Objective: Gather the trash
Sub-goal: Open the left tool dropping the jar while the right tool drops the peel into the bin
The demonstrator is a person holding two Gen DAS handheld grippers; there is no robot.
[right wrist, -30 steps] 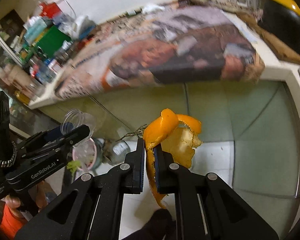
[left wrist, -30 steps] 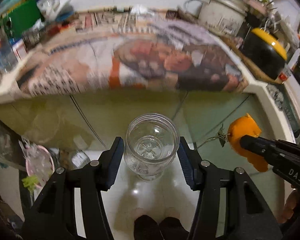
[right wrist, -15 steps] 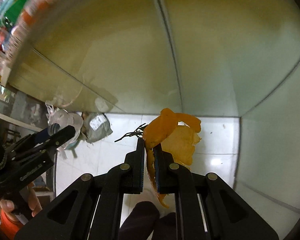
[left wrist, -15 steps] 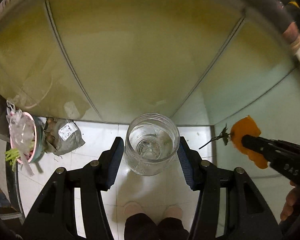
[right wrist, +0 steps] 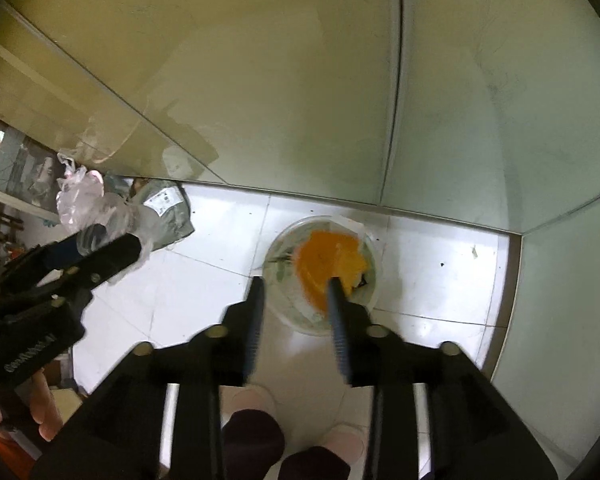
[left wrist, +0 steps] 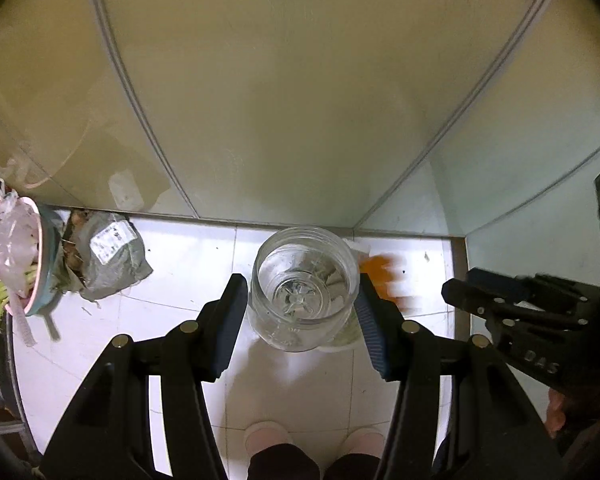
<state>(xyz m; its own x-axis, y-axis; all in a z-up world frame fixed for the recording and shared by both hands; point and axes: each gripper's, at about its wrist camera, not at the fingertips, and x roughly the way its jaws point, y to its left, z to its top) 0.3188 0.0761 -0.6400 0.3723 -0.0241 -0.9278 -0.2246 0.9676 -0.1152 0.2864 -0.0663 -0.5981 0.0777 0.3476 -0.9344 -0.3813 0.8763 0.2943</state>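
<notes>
- The left gripper (left wrist: 302, 300) pinches a clear glass jar (left wrist: 303, 288), mouth toward the camera, a pad on each side.
- The right gripper (right wrist: 296, 300) has just been opening; its jaws stand apart, nothing between them.
- Blurred orange peel (right wrist: 328, 266) sits over a round clear bin (right wrist: 370, 292) on the white tiled floor (right wrist: 432, 276), at 12 o'clock from the right fingers.
- A grey parcel (left wrist: 112, 260) lies at 9 o'clock from the jar.

Both black plastic two-finger grippers, left (left wrist: 302, 312) and right (right wrist: 296, 308): ribbed blue pads, silver round screws on the arms. White "DAS" lettering at 3 o'clock in left view. Person wears dark trousers (left wrist: 284, 462), pale pink slippers (left wrist: 266, 434).
</notes>
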